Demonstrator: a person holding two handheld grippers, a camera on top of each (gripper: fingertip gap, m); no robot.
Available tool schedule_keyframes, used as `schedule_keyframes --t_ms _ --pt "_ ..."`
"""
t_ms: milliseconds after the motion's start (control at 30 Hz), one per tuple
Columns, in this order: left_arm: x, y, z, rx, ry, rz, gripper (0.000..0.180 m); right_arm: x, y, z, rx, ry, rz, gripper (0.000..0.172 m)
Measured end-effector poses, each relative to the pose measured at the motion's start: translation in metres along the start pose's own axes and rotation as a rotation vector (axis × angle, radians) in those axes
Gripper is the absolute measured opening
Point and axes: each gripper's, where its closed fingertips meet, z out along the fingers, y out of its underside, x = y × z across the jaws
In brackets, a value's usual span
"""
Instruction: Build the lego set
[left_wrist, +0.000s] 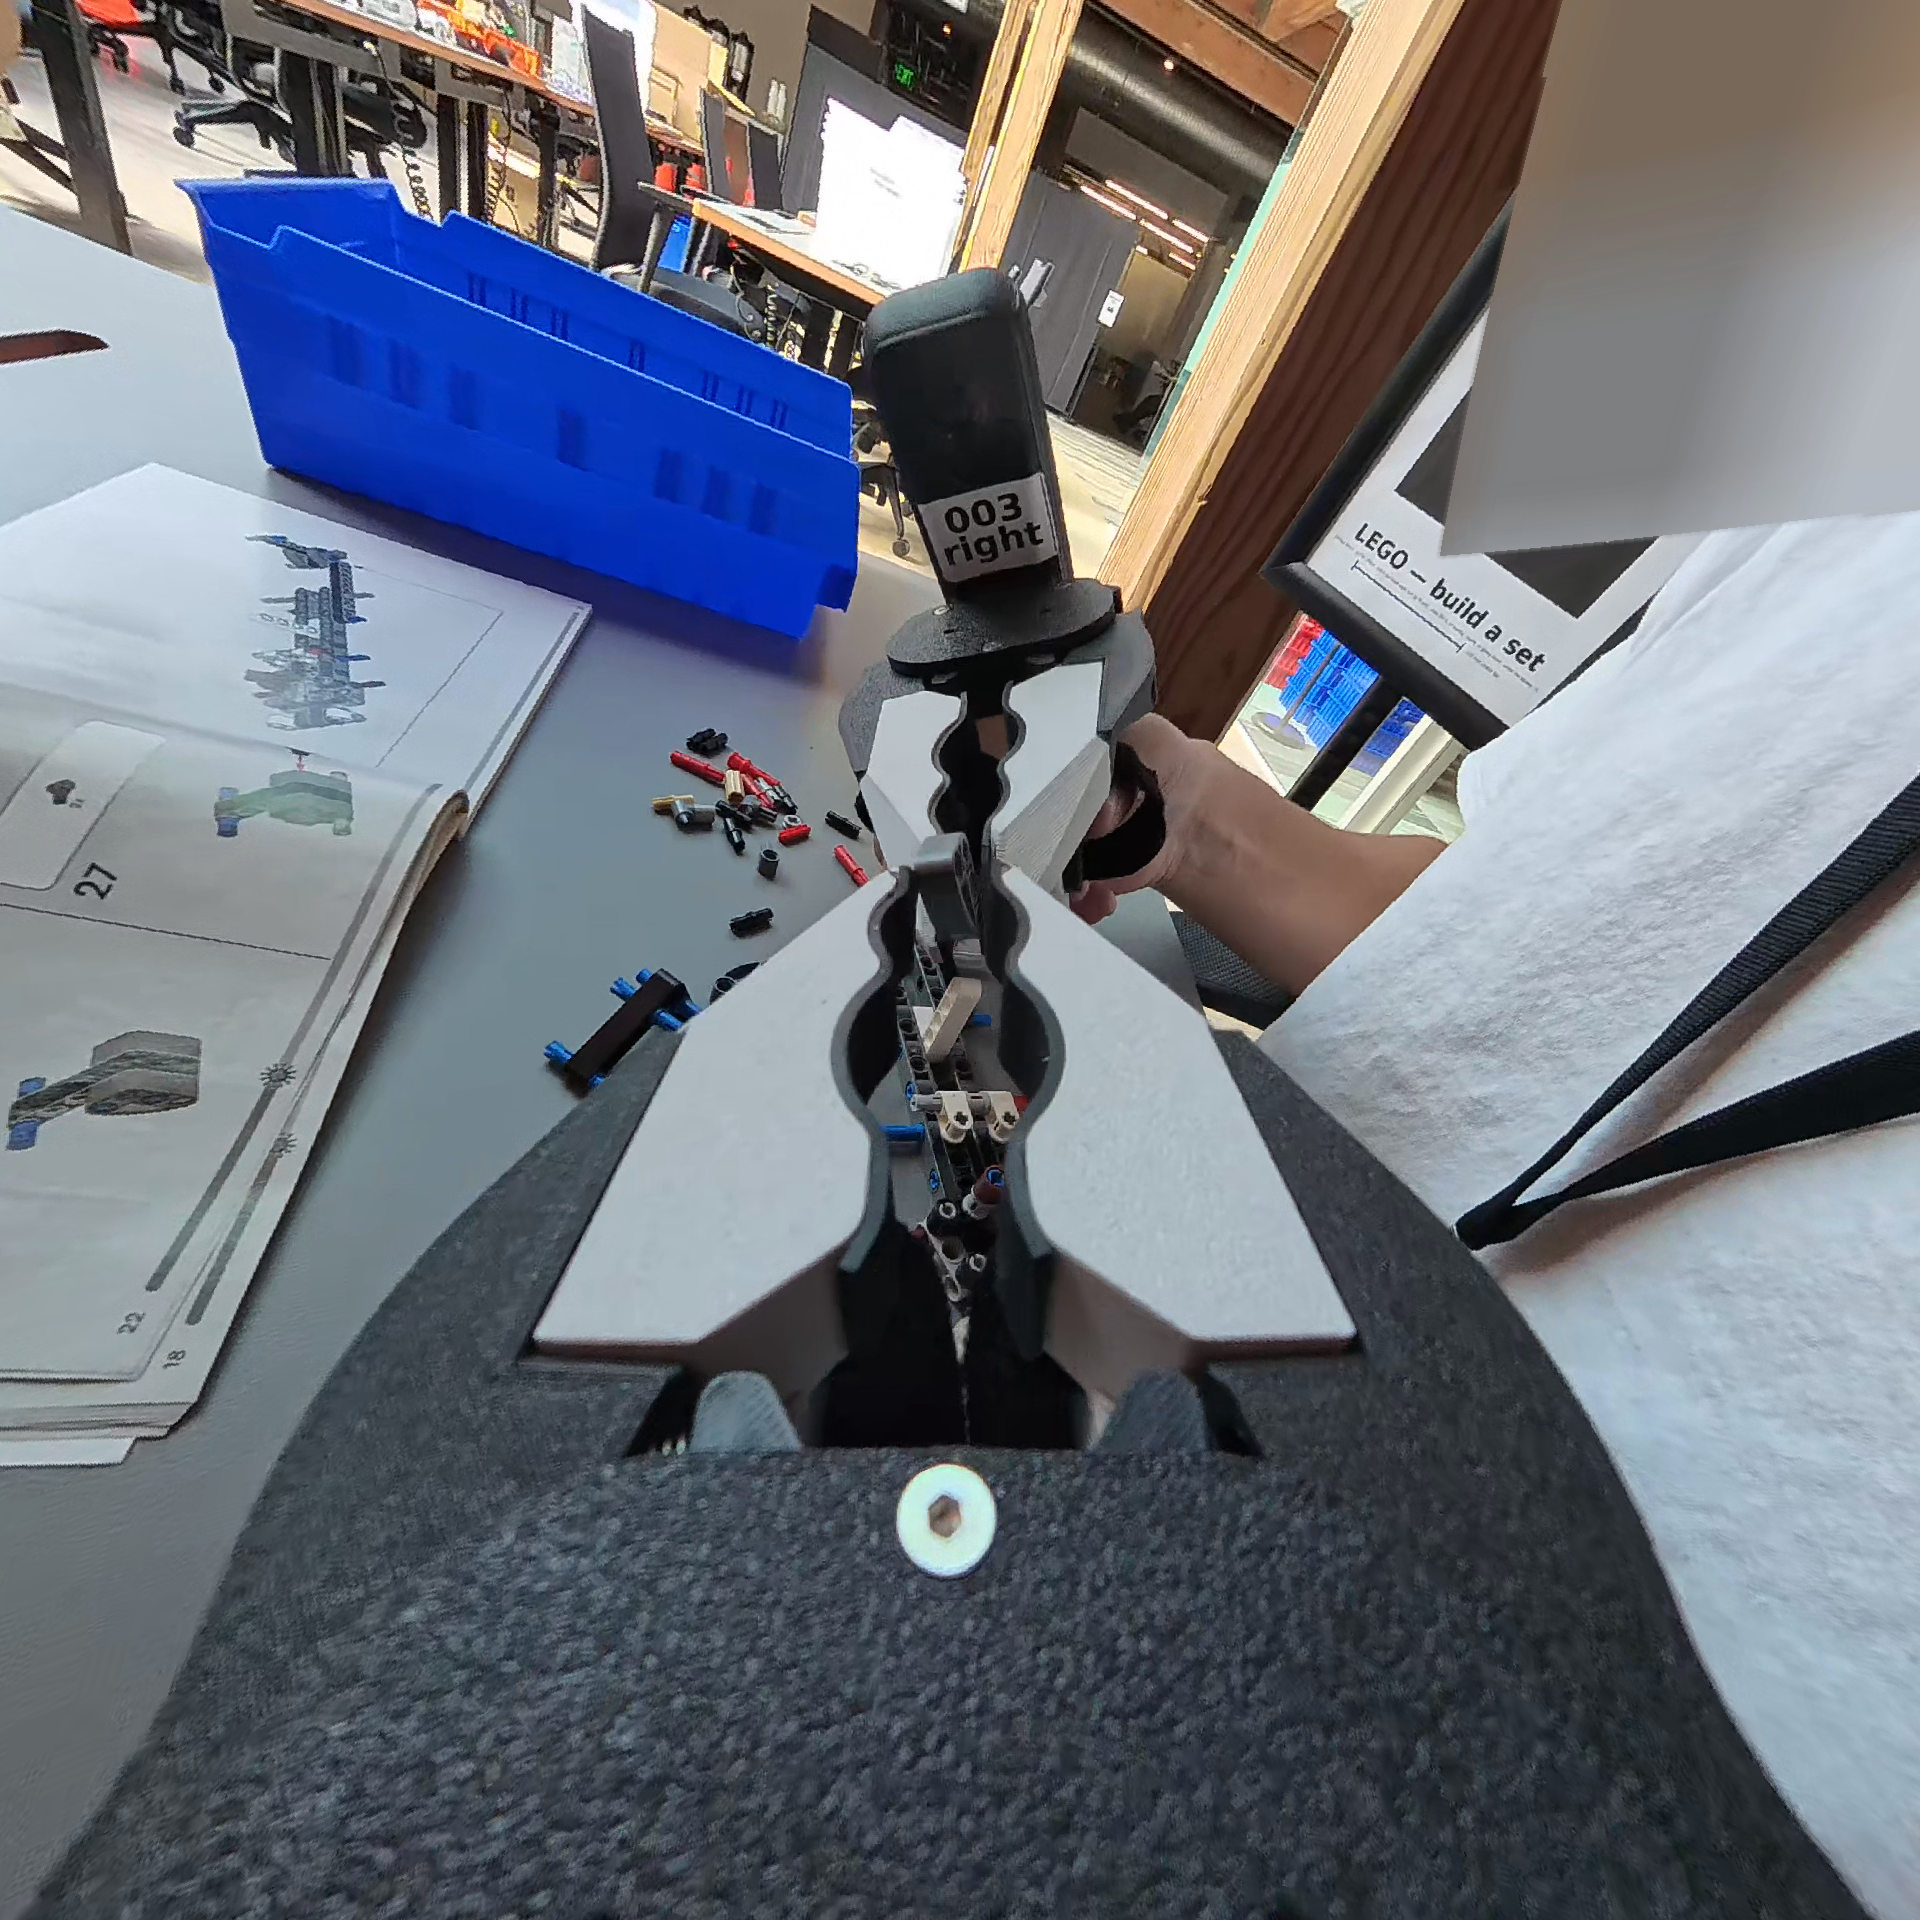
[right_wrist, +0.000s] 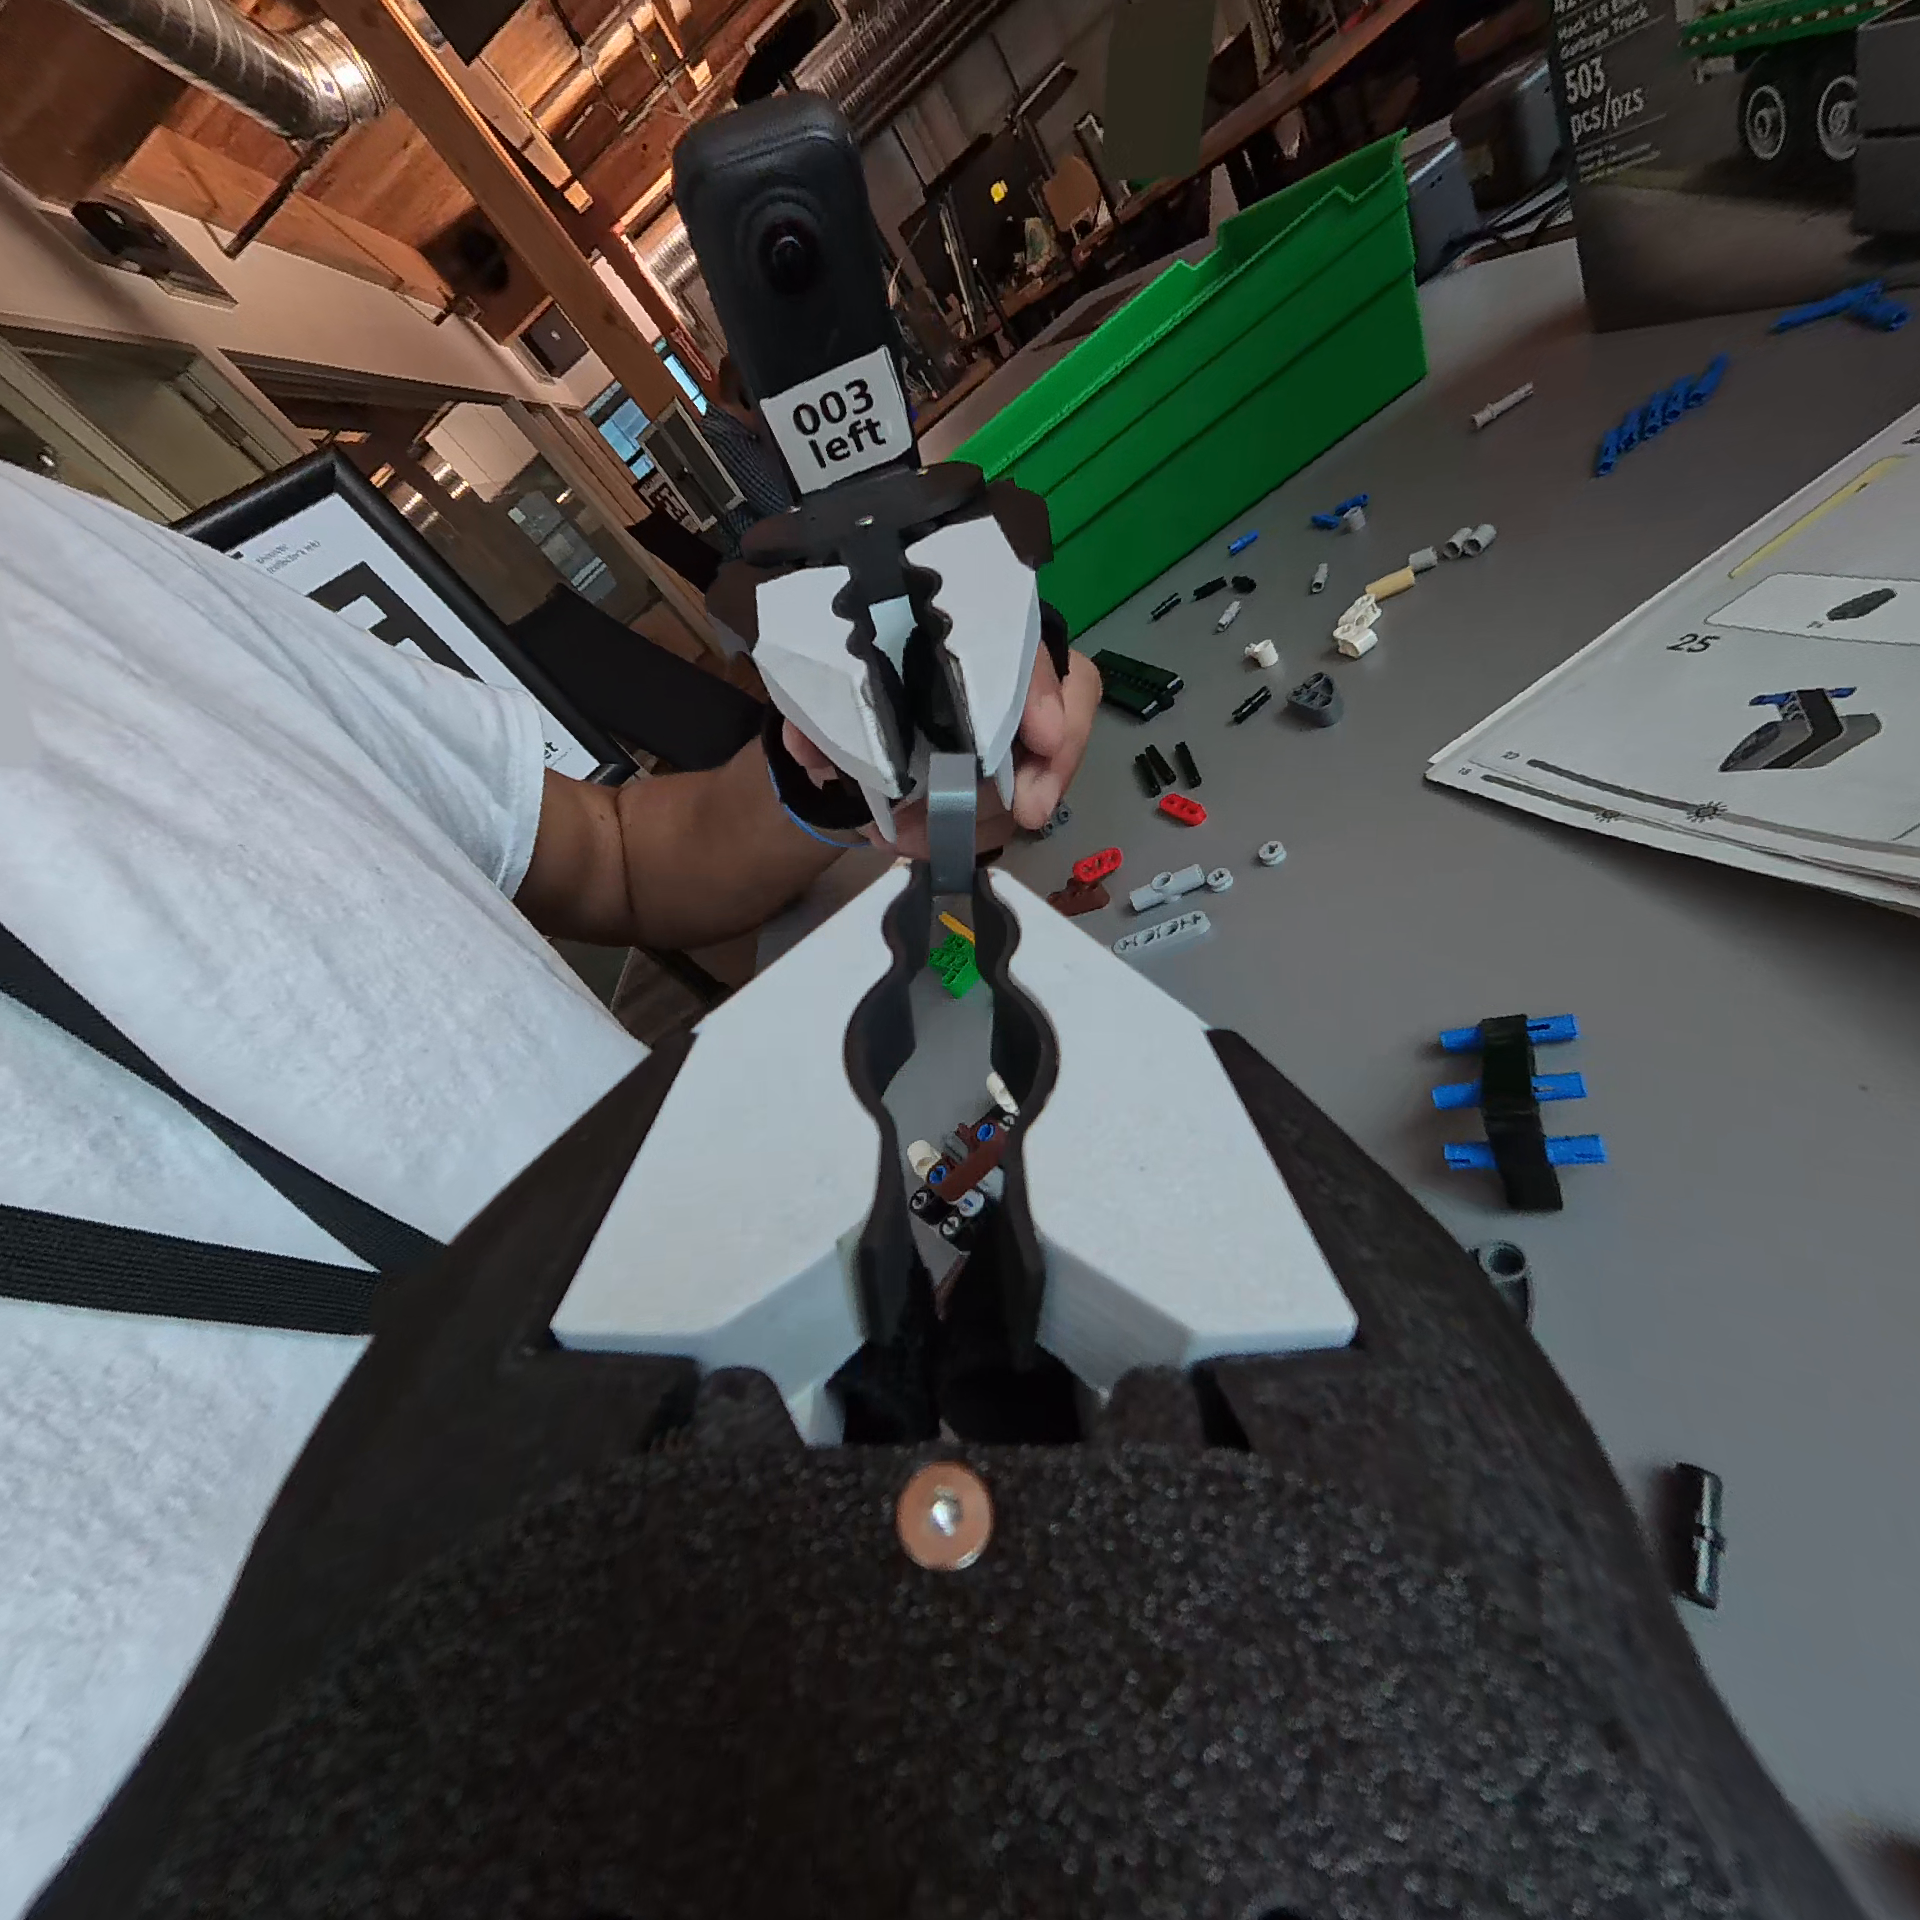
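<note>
My right gripper (right_wrist: 950, 883) and left gripper (left_wrist: 948, 878), both nearly closed, pinch opposite ends of one dark grey plastic perforated beam (right_wrist: 952, 821), held tip to tip above the grey table (right_wrist: 1351, 966) strewn with small building pieces (left_wrist: 743, 795).

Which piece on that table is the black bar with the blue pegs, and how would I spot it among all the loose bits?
Start at the open instruction booklet on the grey table and look toward the near edge. Lying there alone is the black bar, well clear of the scattered small pieces. Three blue pegs run through it and stick out both sides like ladder rungs; nothing near it looks like that.
</note>
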Motion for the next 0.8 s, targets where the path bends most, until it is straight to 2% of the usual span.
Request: schedule_keyframes --t_ms 100,233,367,400,467,500,533,567,600,800 --pt "0.000 0.002 0.002 -0.019 -0.003 0.008 0.011 0.001 0.005 0.000 -0.043 0.022 -0.025 0.006" --pt "0.003 0.004 0.003 -0.027 0.022 0.004 0.000 -0.001 0.006 -0.003 -0.057 0.027 -0.041 0.006" --pt "0.002 0.009 0.004 -0.052 0.010 0.023 0.000 0.000 0.012 -0.005 -0.084 0.031 -0.027 0.006" --pt "-0.001 0.009 0.004 -0.050 -0.008 0.024 0.003 0.004 0.016 -0.005 -0.105 0.047 -0.018 0.006" --pt "-0.001 0.010 0.005 -0.054 -0.001 0.005 0.024 0.006 0.023 -0.003 -0.147 0.068 -0.038 0.006" --pt "0.000 0.012 0.006 -0.068 0.006 -0.001 0.025 0.004 0.026 -0.001 -0.164 0.063 -0.050 0.006" --pt "0.001 0.015 0.008 -0.087 0.014 0.003 0.023 0.002 0.027 0.001 -0.175 0.059 -0.067 0.006" --pt "0.004 0.018 0.009 -0.103 0.028 0.014 0.011 -0.001 0.027 0.002 -0.177 0.057 -0.084 0.006" --pt "0.007 0.019 0.010 -0.108 0.045 0.017 0.007 -0.002 0.026 0.003 -0.175 0.055 -0.093 0.006" --pt "0.004 0.009 0.006 -0.043 0.057 -0.044 0.006 -0.001 0.013 -0.001 -0.079 0.040 -0.069 0.006"
